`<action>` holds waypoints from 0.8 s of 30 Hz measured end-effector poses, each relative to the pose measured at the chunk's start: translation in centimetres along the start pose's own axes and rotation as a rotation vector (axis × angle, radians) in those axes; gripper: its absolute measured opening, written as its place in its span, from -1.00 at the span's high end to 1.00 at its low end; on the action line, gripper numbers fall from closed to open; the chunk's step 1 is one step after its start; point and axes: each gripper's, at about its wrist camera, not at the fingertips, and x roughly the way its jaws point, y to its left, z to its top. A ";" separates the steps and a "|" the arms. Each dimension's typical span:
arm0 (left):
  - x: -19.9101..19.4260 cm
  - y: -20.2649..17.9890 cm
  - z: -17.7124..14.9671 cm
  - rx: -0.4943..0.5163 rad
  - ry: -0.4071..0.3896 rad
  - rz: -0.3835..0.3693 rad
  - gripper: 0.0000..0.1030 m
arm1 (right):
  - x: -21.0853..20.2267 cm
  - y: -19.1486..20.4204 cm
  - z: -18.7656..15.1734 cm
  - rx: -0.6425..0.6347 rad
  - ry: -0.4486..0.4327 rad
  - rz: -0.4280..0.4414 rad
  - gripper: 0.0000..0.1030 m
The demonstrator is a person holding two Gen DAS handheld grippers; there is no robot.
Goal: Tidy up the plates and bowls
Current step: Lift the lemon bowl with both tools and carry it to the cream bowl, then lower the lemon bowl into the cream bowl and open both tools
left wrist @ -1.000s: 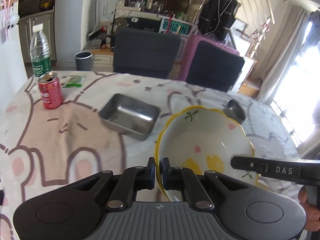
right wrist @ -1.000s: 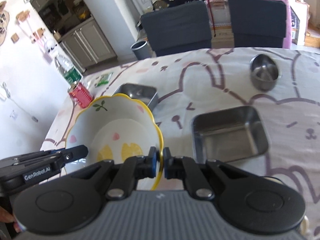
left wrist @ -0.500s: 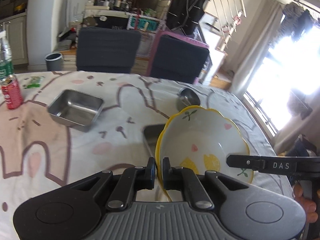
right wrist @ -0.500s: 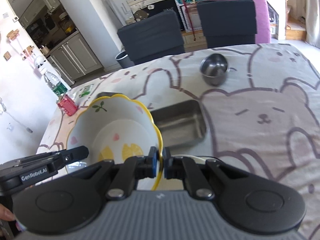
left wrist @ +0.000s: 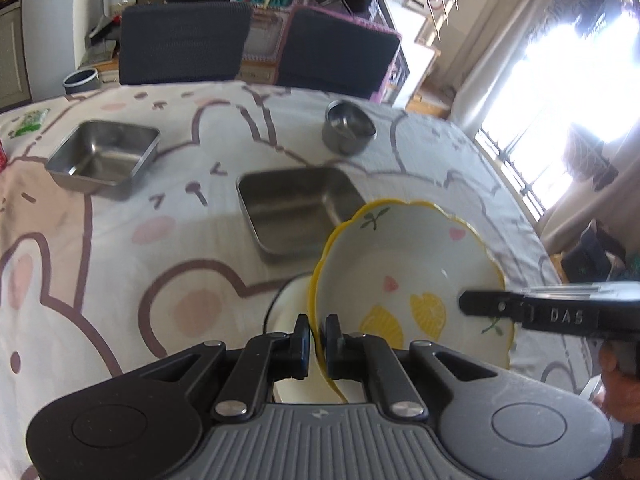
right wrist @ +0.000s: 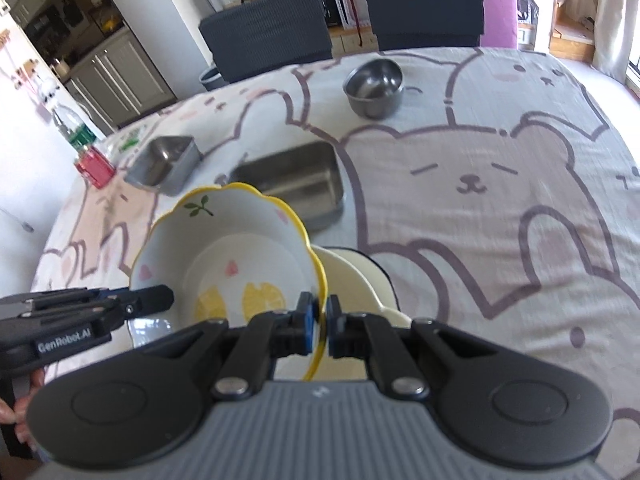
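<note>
White ceramic bowl with scalloped yellow rim and lemon print (left wrist: 408, 276) is hanging tilted in the air above the desk (right wrist: 480, 160), near edge, directly over a cream round dish with dark rim (right wrist: 356, 280). Left gripper (left wrist: 317, 342) is clamping its jaws on the bowl's left rim; right gripper (right wrist: 319, 330) is clamping its jaws on the opposite rim, so both are carrying it together. Step in hand, as I judge it: bringing the bowl over the cream dish for stacking. Next move calls for levelling the bowl, lowering it centred, then letting go on both sides. Just behind sits a large rectangular steel tray (left wrist: 298, 206), further left a smaller steel tray (left wrist: 104, 156), further back a round steel bowl (right wrist: 374, 86). Far left a red can (right wrist: 94, 166) and a green-label water bottle (right wrist: 74, 130). Readable: "DAS" on the right gripper's side, "GenRobot.AI" on the left gripper's.
</note>
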 end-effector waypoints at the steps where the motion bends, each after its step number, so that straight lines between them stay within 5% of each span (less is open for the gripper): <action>1: 0.3 0.0 -0.1 0.000 0.012 -0.003 0.83 | 0.1 0.0 0.0 -0.005 0.005 -0.010 0.85; 24: 4.2 -0.9 -1.7 0.086 0.154 0.043 0.73 | 2.6 0.5 -1.1 -0.128 0.126 -0.130 0.85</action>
